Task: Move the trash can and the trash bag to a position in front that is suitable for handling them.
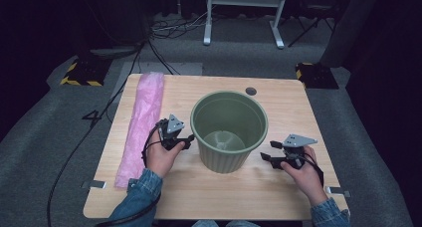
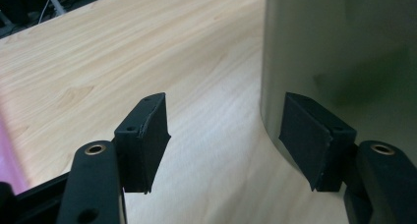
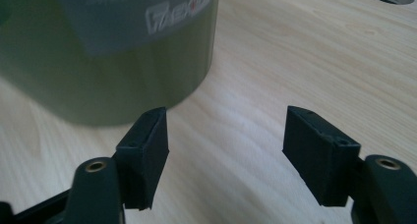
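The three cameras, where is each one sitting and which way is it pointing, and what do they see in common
High view: above the person's side, looking forward and down on the table; shows both forearms, left gripper, right gripper, green bin, pink bag.
Left gripper view: rides the left gripper, looking along its open jaws at the bin's wall.
Right gripper view: rides the right gripper, open jaws, facing the bin's labelled side.
Shared: all three show the bin and wooden tabletop.
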Demonstrator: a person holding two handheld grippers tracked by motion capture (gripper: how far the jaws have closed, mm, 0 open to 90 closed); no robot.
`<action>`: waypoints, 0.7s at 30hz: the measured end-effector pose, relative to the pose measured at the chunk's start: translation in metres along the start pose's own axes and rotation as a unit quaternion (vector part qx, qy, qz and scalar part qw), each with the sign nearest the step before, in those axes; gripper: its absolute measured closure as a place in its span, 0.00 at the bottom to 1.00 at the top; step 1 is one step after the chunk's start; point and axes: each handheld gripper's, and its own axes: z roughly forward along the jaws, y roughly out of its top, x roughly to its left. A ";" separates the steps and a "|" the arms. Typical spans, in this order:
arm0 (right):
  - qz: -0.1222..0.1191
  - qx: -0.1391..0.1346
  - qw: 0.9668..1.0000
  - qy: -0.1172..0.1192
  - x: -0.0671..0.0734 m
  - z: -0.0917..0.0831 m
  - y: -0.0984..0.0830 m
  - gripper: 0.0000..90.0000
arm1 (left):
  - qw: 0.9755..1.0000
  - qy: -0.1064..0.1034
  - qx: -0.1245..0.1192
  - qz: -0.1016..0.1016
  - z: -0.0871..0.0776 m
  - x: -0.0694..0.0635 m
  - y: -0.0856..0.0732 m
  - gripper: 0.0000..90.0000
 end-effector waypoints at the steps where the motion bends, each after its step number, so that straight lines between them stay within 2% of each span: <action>1: 0.000 0.000 1.000 0.000 0.000 0.000 0.000 0.38 | 1.000 0.000 0.000 0.000 0.000 0.000 0.000 0.39; 2: 0.008 -0.007 1.000 -0.005 0.000 0.004 0.004 0.38 | 1.000 -0.006 0.000 -0.002 0.003 0.001 0.000 0.39; 3: 0.012 -0.011 1.000 -0.008 0.000 0.006 0.006 0.38 | 1.000 -0.009 0.000 -0.012 0.007 0.000 0.000 0.40; 4: 0.020 -0.017 1.000 -0.012 0.000 0.010 0.010 0.38 | 1.000 -0.011 0.003 -0.010 0.009 0.001 -0.001 0.41; 6: 0.031 -0.021 0.999 -0.009 0.001 0.019 0.017 0.40 | 1.000 -0.020 -0.001 -0.020 0.011 -0.002 -0.002 0.44; 7: 0.031 -0.021 0.999 -0.009 0.001 0.019 0.017 0.40 | 1.000 -0.021 0.002 -0.013 0.010 -0.003 -0.002 0.44; 9: 0.020 -0.019 0.999 -0.020 0.002 0.020 0.019 0.39 | 1.000 -0.021 0.004 -0.007 0.008 -0.005 -0.004 0.46; 12: 0.020 -0.024 0.999 -0.022 0.004 0.018 0.016 0.40 | 1.000 -0.029 0.004 -0.007 0.004 -0.011 -0.006 0.50; 13: 0.011 -0.023 0.999 -0.027 0.007 0.014 0.014 0.42 | 0.999 -0.040 0.010 -0.003 -0.001 -0.017 -0.007 0.55; 14: 0.011 -0.023 0.999 -0.027 0.007 0.014 0.014 0.42 | 0.999 -0.040 0.010 -0.003 -0.001 -0.017 -0.007 0.56; 15: 0.003 -0.019 0.999 -0.030 0.012 0.008 0.012 0.45 | 0.999 -0.041 0.012 0.002 -0.006 -0.025 -0.009 0.56; 17: 0.001 -0.017 0.999 -0.030 0.013 0.006 0.011 0.46 | 0.999 -0.040 0.014 0.009 -0.009 -0.029 -0.010 0.56; 18: -0.009 -0.013 0.999 -0.032 0.017 0.000 0.008 0.46 | 0.999 -0.042 0.014 0.019 -0.015 -0.037 -0.013 0.56; 19: -0.009 -0.013 0.999 -0.032 0.017 0.000 0.008 0.46 | 0.999 -0.042 0.014 0.019 -0.015 -0.037 -0.013 0.56; 21: -0.017 -0.011 0.999 -0.030 0.022 -0.006 0.005 0.46 | 0.999 -0.046 0.011 0.019 -0.019 -0.045 -0.018 0.56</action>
